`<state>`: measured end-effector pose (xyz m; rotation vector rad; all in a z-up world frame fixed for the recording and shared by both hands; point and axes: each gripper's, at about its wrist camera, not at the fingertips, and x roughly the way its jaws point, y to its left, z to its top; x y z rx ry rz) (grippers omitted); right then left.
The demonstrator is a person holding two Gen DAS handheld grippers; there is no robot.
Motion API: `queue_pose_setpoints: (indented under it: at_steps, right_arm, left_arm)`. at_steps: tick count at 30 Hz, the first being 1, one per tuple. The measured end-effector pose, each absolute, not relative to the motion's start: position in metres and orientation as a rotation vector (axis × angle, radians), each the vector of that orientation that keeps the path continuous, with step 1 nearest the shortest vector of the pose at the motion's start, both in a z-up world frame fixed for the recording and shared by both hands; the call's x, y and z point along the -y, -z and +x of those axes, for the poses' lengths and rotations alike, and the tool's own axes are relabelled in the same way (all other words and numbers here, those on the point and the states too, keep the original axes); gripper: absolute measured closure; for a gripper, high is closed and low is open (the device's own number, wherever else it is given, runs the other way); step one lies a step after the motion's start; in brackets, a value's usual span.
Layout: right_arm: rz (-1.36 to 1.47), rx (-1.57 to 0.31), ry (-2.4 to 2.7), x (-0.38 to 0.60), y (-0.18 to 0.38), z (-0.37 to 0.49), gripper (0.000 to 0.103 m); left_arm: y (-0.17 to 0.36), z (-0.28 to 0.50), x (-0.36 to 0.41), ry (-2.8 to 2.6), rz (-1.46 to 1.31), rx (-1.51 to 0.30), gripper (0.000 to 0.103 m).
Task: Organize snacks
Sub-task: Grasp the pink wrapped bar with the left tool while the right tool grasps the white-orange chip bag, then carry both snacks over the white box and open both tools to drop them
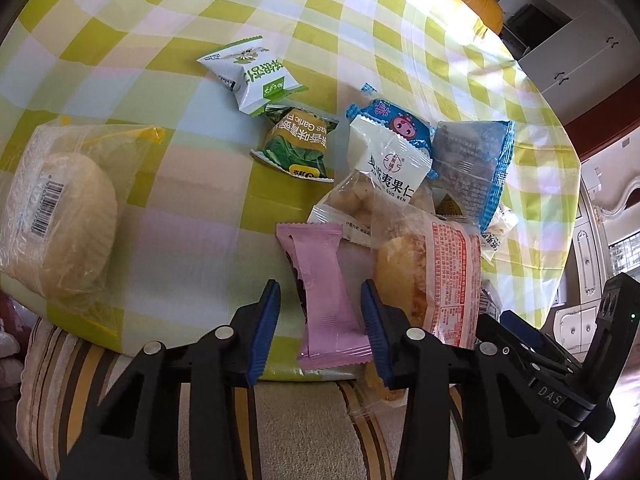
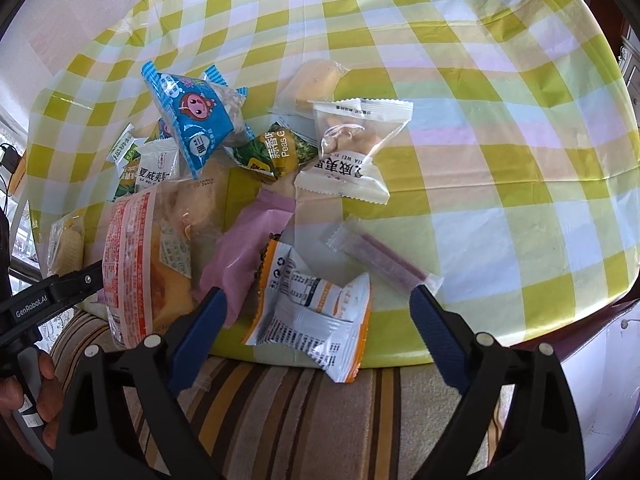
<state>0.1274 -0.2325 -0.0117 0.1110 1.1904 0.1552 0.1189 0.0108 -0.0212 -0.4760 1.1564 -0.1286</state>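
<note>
A pink packet (image 1: 320,284) lies flat at the near edge of my worktop, its lower end just over the rim, beside a clear-wrapped bun with red print (image 1: 432,276). Behind them, blue (image 1: 384,120), white (image 1: 394,160) and green (image 1: 298,142) packets lie heaped. An orange-and-white packet (image 2: 316,312) lies crumpled at the rim, a slim purple stick (image 2: 384,258) beside it.

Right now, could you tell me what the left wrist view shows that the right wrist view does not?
Only the left wrist view shows the large round bun in a clear bag. Only the right wrist view shows the orange and white packet and the slim purple stick. Both show the pink packet, the red-printed bread bag, the blue cartoon packet and the checked tablecloth.
</note>
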Motion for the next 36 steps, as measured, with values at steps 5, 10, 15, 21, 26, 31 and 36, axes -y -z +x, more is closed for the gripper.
queue_pose_setpoints:
  at_steps: [5, 10, 15, 21, 26, 31, 36]
  right_arm:
    - [0.124, -1.211, -0.165, 0.232, 0.017, 0.128, 0.044]
    - [0.134, -1.209, -0.164, 0.233, 0.017, 0.126, 0.046]
    - [0.166, -1.198, -0.174, 0.238, 0.015, 0.122, 0.056]
    - [0.170, -1.157, -0.187, 0.240, 0.004, 0.117, 0.060]
    - [0.195, -1.110, -0.196, 0.249, -0.010, 0.108, 0.060]
    - [0.215, -1.083, -0.188, 0.263, -0.024, 0.102, 0.060]
    - [0.239, -1.055, -0.155, 0.286, -0.036, 0.092, 0.060]
  left_arm:
    - [0.024, 0.121, -0.008, 0.133, -0.466, -1.170, 0.081]
    - [0.023, 0.119, -0.009, 0.131, -0.468, -1.161, 0.081]
    - [0.016, 0.114, -0.012, 0.111, -0.469, -1.129, 0.082]
    - [0.003, 0.103, -0.017, 0.080, -0.474, -1.071, 0.082]
    - [-0.010, 0.093, -0.021, 0.051, -0.465, -1.028, 0.083]
    - [-0.032, 0.079, -0.020, 0.034, -0.441, -0.969, 0.083]
    - [-0.063, 0.069, -0.006, 0.070, -0.396, -0.903, 0.083]
